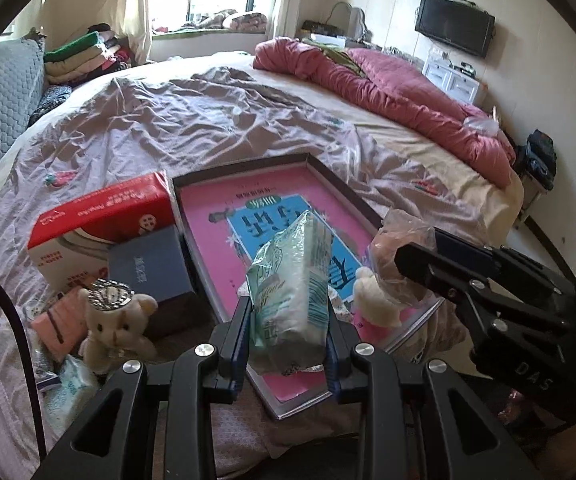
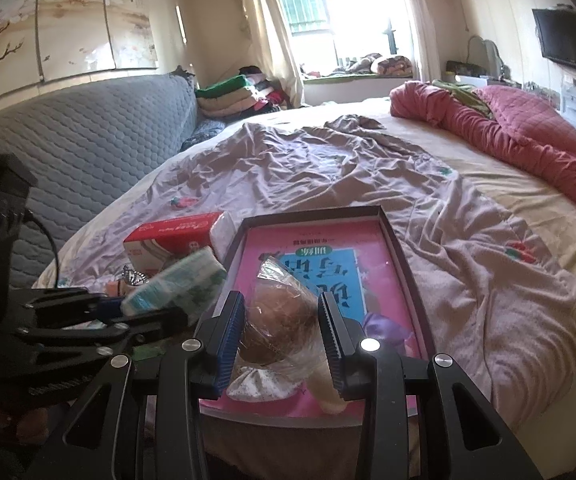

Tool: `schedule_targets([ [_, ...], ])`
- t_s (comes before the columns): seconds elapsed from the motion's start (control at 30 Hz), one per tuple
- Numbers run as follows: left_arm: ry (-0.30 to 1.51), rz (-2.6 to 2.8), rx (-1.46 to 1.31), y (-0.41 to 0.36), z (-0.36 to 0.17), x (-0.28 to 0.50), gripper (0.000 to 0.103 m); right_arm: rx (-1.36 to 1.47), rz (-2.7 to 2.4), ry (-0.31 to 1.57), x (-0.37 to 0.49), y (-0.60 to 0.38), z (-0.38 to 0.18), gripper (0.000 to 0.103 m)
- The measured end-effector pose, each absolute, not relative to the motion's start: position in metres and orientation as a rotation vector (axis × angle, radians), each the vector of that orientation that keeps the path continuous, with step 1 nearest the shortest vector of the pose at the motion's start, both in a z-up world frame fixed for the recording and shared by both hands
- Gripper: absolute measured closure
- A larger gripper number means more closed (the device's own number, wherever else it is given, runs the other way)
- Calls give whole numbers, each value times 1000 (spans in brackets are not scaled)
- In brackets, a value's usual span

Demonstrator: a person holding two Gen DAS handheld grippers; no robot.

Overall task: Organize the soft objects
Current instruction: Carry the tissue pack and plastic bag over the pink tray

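**Two soft items over the tray, more left on the bed**

My left gripper pinches a tissue pack above the tray; my right gripper pinches a bagged plush over its near edge. Nothing is set down yet. A bear and another pack wait beside the tray's left edge.

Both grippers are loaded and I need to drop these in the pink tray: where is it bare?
The pink tray is bare along its far half, up to the far rim. Its near end is crowded by the tissue pack, white plush and bagged brown plush.
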State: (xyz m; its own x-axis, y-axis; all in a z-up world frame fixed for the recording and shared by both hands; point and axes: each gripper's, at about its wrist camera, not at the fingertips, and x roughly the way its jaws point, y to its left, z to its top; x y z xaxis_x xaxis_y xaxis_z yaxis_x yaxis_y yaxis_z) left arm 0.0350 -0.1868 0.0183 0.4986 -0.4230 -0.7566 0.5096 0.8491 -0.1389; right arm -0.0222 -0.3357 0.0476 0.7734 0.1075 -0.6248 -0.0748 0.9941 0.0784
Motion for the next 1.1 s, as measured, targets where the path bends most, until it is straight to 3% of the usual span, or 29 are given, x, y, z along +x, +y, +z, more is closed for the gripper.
schedule_targets([
  [1.1, 982, -578, 150, -195, -23, 44, 71, 106, 151, 836, -3, -336, -7, 64],
])
